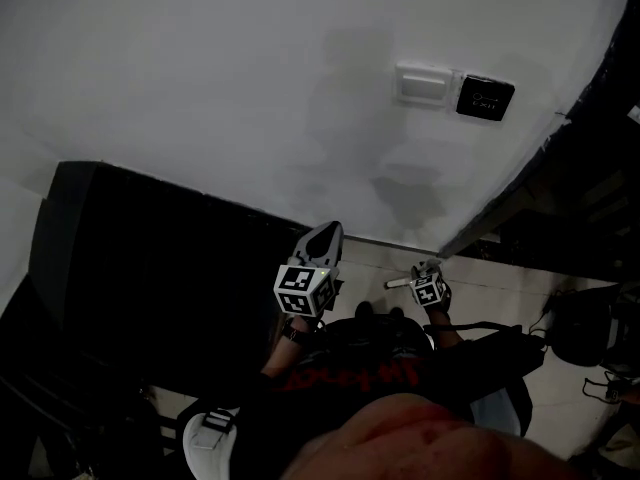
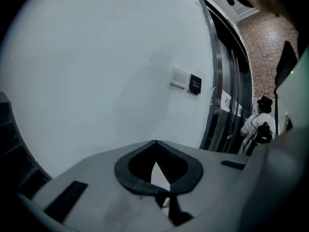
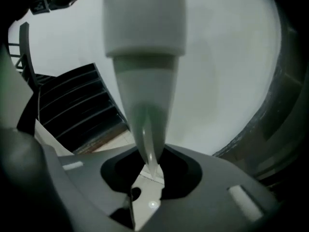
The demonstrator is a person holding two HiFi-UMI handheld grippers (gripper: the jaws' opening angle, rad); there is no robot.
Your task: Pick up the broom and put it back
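1. Head view: both tongs are down low in front of a white wall [image 1: 250, 68], which has a pale switch plate [image 1: 424, 83] and a black panel [image 1: 485, 96] side by side. The left gripper [image 1: 323, 240] points up towards the wall, right next to the dark stairs [image 1: 150, 258]. The right gripper [image 1: 427, 271] is a bit apart from it over the tiled floor [image 1: 500, 288]. A short pale stub pokes out on its left. That's probably the broom [image 1: 397, 283], but it's too small here to be sure.

2. Left gripper view: the left gripper [image 2: 154, 143] has its tips touching and nothing pinched between them, you just see wall through the gap behind the tips. No broom anywhere near these jaws. Off to the right there's a dark door frame [image 2: 224, 81], a brick wall [image 2: 268, 47] and a person [image 2: 258, 127] standing further back.

3. Right gripper view: here's the broom [image 3: 145, 57]. Its pale grey handle comes down from the top edge, tapers, and the thin end sits right in the right gripper [image 3: 152, 170], which is clamped on it. The handle is more or less in line with the jaws. The stairs [image 3: 77, 105] are behind on the left.
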